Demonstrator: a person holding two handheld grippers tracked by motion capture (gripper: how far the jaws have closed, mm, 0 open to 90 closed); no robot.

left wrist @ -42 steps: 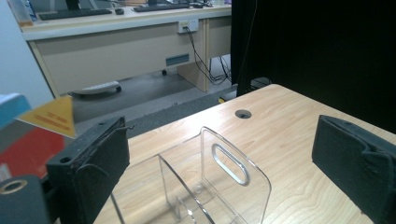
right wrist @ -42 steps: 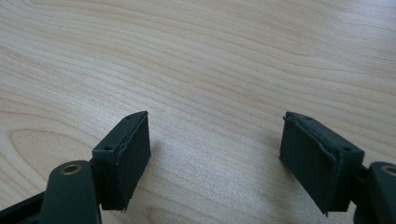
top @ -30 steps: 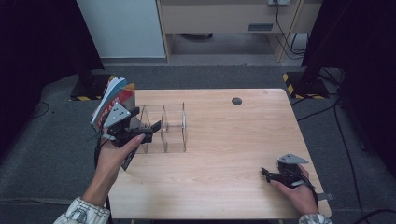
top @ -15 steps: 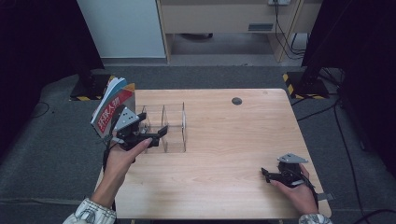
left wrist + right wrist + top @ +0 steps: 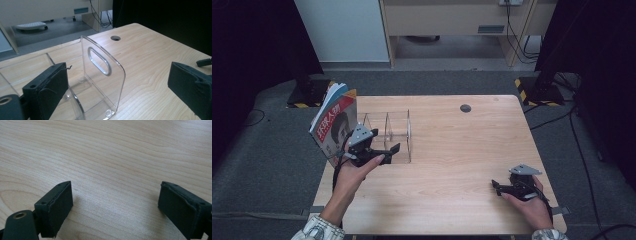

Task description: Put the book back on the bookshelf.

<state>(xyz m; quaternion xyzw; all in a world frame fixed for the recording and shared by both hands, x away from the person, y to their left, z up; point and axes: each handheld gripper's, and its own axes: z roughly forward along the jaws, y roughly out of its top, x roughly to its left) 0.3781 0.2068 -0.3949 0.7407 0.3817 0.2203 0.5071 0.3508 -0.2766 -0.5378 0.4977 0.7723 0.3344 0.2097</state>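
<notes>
A clear acrylic rack (image 5: 396, 131) with upright dividers stands on the left of the wooden table (image 5: 452, 150). A few books (image 5: 333, 124), the front one red-covered, lean in its left end. My left gripper (image 5: 395, 148) hovers open in front of the rack, just right of the books. In the left gripper view one clear divider (image 5: 103, 75) with an oval slot stands between the wide-apart jaws of the left gripper (image 5: 120, 87), touching neither. My right gripper (image 5: 495, 185) rests low at the table's near right; its jaws have just been opening, and the right gripper (image 5: 115, 205) has bare wood between them.
A round cable hole (image 5: 465, 108) sits in the table's far middle. The table's front edge runs close under both hands. Beyond the far edge are a white cabinet (image 5: 344, 30), a wooden desk and cables on the grey floor.
My left gripper has come away from the books, moving right and down to the front of the rack. The right hand has stayed put.
</notes>
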